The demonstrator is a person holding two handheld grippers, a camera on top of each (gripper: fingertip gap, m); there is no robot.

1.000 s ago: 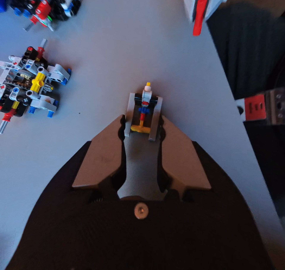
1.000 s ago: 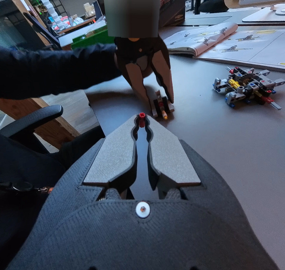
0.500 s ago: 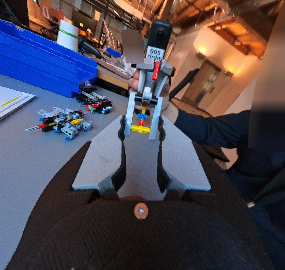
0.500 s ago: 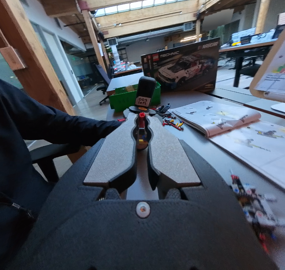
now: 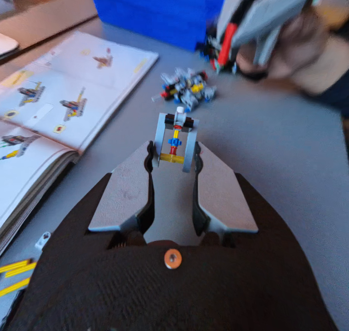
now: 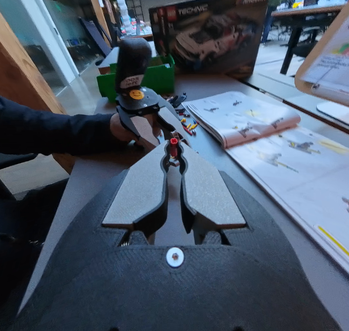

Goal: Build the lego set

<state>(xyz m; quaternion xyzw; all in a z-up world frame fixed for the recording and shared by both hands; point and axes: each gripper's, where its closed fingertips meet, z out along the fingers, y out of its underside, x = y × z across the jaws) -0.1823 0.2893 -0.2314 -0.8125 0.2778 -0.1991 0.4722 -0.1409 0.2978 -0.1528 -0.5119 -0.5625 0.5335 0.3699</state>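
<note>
My left gripper is shut on a small grey frame assembly and holds it above the grey table. The pads press on its two grey side beams. Between the beams sit a yellow axle, a blue gear and a red bush. My right gripper is shut on a short red axle that sticks out past the fingertips. In the left wrist view the right gripper is blurred at the upper right, with the red axle in it. In the right wrist view the left gripper's fingers are just beyond the red axle.
An open instruction booklet lies on the left, also in the right wrist view. A built brick assembly lies ahead, another by the blue bin. Loose small parts, a green bin and a large box are beyond. Some 9 centimeters of space lies between my two pairs of fingers.
My left gripper lifted the frame assembly off the table, raised it toward the right gripper, then tilted back down over the table. The right gripper stayed shut on the red axle throughout.
</note>
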